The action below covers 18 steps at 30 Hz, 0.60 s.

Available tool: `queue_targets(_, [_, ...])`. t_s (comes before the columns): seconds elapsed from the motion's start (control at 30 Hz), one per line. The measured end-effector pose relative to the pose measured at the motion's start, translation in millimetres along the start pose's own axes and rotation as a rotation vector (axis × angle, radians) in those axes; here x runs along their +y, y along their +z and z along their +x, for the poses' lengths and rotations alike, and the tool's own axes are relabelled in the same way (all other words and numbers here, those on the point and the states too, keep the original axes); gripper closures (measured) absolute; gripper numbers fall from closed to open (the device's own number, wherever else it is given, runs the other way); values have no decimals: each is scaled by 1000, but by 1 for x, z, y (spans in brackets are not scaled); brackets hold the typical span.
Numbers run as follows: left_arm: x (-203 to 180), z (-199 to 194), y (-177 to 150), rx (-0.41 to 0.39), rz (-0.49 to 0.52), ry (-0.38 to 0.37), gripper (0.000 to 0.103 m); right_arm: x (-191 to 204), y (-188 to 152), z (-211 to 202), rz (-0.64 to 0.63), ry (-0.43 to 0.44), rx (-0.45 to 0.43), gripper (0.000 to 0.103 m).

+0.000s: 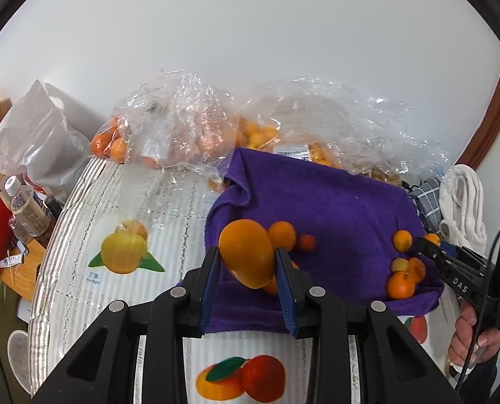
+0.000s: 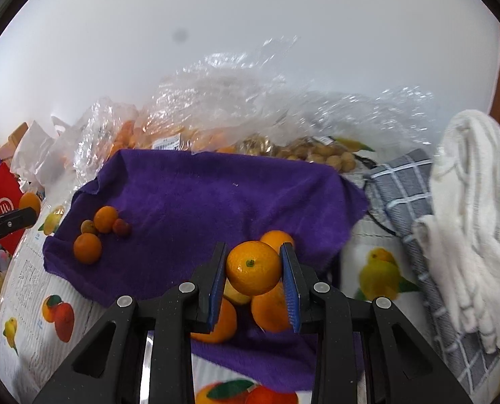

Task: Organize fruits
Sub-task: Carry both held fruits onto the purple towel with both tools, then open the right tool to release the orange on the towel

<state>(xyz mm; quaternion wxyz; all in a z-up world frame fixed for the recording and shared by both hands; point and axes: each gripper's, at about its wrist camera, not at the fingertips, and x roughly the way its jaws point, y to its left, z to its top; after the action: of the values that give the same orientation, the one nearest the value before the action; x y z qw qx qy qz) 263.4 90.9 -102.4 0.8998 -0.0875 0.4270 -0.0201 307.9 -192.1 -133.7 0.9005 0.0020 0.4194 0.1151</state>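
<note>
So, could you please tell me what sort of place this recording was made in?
Most likely a home dining or kitchen table: a fruit-print tablecloth, clear plastic bags of fruit against a plain wall, and household clutter such as a water bottle and folded towels.

Towel spread on my table. Fruit bags behind towel. Small fruit cluster on towel's left part, another under my right claw. Folded cloths right of towel, possibly overlapping.
</note>
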Motion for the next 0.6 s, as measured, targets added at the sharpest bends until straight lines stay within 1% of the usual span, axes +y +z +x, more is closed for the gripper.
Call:
queue_targets(0.2, [-2,8,0,1,18,-12,72,11,10,30,-34,12,34,72])
queue_targets(0.37, [-10,17,-1,19,34,-28,72,16,13,52,-57,20,74,72])
queue_targets(0.6, [-25,29,-3,38,59,-48,72,19,8,61,-65,31,99,72])
